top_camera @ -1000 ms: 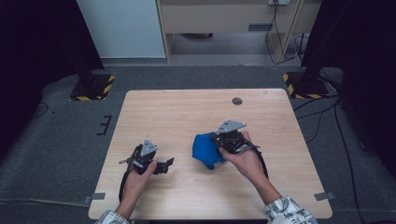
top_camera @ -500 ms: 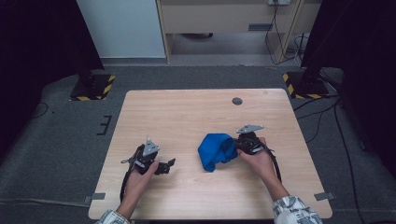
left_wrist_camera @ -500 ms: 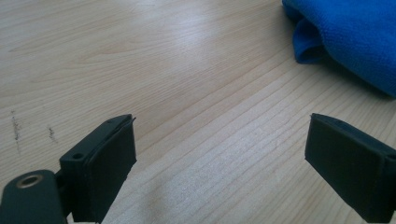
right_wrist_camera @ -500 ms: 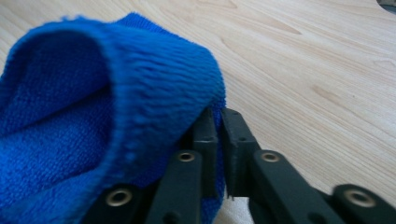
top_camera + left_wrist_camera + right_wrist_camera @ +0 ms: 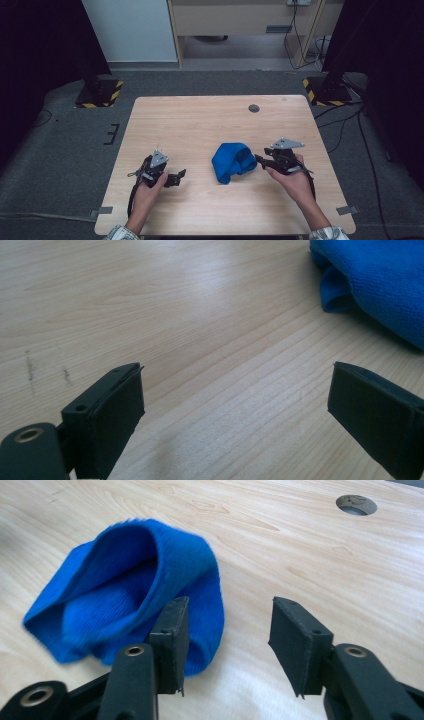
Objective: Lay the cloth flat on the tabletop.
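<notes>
Fingers of the right gripper (image 5: pixel 227 645) have just been opening and now stand half apart, with nothing between them; the blue cloth (image 5: pixel 135 590) lies released just beside the left one. Fingers of the left gripper (image 5: pixel 235 425) are spread wide over bare wood. The cloth (image 5: pixel 233 161) is soft, fuzzy and crumpled in a loose fold, lying right of centre on the pale, grained wooden table (image 5: pixel 200 120), between both grippers.

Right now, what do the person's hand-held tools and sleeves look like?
Both tools, left tool and right tool, are black, each topped by a grey three-cornered plate, with a black cable trailing back. Their jaws carry flat black pads. Light patterned sleeve cuffs show.
</notes>
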A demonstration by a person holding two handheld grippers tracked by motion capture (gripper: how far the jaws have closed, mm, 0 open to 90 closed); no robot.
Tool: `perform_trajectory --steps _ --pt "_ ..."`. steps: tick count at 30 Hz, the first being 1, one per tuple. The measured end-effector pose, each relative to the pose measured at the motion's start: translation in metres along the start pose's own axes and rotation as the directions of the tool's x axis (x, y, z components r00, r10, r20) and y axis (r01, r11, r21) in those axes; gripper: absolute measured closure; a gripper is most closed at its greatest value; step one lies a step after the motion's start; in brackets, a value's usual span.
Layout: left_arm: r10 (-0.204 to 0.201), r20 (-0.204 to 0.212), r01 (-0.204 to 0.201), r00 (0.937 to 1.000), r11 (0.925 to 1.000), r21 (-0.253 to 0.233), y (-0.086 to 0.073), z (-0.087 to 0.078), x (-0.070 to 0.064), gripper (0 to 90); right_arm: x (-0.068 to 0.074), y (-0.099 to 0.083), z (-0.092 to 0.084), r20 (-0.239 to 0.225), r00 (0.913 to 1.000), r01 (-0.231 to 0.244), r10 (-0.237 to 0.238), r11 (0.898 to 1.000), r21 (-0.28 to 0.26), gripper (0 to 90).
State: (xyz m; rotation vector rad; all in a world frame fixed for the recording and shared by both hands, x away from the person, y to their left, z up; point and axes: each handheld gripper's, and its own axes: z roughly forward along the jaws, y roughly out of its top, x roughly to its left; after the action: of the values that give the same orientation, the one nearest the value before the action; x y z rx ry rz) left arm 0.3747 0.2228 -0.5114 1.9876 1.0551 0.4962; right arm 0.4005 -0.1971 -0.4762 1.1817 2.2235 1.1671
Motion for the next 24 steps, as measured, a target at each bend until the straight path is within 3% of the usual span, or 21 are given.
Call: perform_trajectory --steps 5,11,13,15,18,20,24 --pt "-0.004 -0.012 0.004 0.9999 1.0000 -0.008 0.001 0.000 -0.003 3.0 0.010 -0.013 -0.009 -0.022 0.9997 -0.012 0.011 0.999 -0.044 40.6" --pt "0.020 0.007 -0.019 0.9998 0.9997 -0.015 0.004 0.002 -0.010 3.7 0.035 -0.007 -0.002 -0.055 0.9984 0.008 -0.012 0.998 -0.069 32.8" --pt "0.033 0.014 -0.033 0.9993 0.9994 -0.013 0.006 0.003 -0.015 3.7 0.041 -0.004 0.004 -0.034 0.9992 0.016 -0.018 0.997 -0.080 32.2" --pt "0.036 0.025 -0.035 0.9990 0.9993 -0.014 0.008 0.005 -0.021 3.9 0.044 -0.001 0.009 -0.032 0.9995 -0.001 -0.002 0.996 -0.086 31.9" --pt "0.058 0.035 -0.058 0.9977 0.9983 -0.011 0.011 0.009 -0.030 3.9 0.045 0.002 0.017 0.008 0.9998 -0.018 0.019 0.996 -0.088 32.4" --pt "0.066 0.042 -0.066 0.9969 0.9978 -0.008 0.013 0.012 -0.035 4.0 0.042 0.001 0.022 0.018 0.9995 -0.022 0.024 0.997 -0.074 36.5" --pt "0.093 0.087 -0.094 0.9918 0.9955 0.010 0.015 0.019 -0.047 5.8 0.037 -0.004 0.025 -0.004 0.9996 -0.027 0.027 0.998 -0.049 64.7"
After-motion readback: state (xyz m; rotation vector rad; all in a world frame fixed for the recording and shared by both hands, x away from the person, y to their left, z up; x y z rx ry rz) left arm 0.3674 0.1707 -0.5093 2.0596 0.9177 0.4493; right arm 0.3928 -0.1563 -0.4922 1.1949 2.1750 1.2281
